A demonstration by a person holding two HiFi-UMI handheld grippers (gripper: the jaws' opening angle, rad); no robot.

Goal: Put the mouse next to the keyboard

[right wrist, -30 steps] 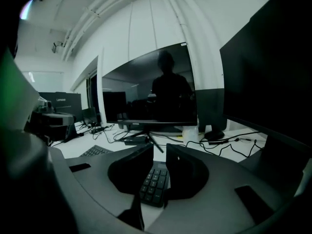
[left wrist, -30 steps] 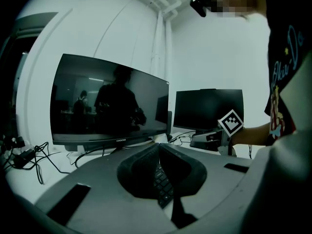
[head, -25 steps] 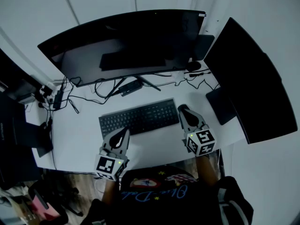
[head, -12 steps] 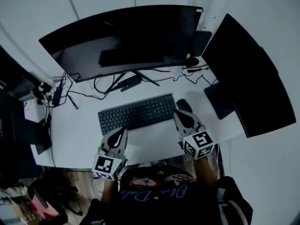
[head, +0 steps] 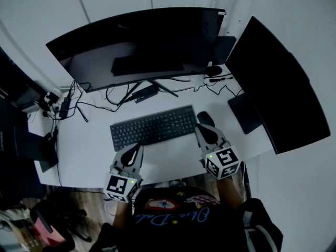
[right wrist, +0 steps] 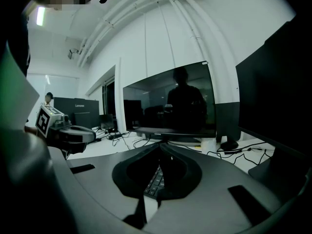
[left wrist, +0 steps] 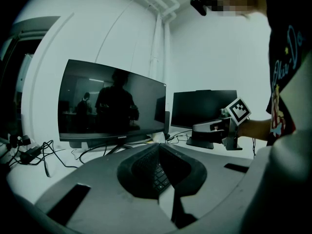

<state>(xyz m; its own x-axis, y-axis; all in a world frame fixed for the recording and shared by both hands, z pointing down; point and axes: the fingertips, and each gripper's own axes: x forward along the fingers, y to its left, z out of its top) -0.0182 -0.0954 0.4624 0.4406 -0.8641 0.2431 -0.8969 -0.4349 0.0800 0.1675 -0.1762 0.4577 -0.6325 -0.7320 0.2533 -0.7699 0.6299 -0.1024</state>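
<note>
In the head view, a flat black rectangular keyboard (head: 152, 127) is seen on a white desk (head: 89, 151); a small rounded black mouse (head: 206, 118) is found just beside the keyboard's right end; the right gripper (head: 200, 128) is held at that same end, the left gripper (head: 139, 147) at the keyboard's near edge; in the left gripper view, the jaws are pressed together with nothing between them, above the keyboard; in the right gripper view, the jaws are likewise closed on nothing.

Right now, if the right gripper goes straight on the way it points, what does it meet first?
Probably the keyboard: its keys show below the tips of the shut right gripper. The mouse lies close beside that line, so I am unsure.
</note>
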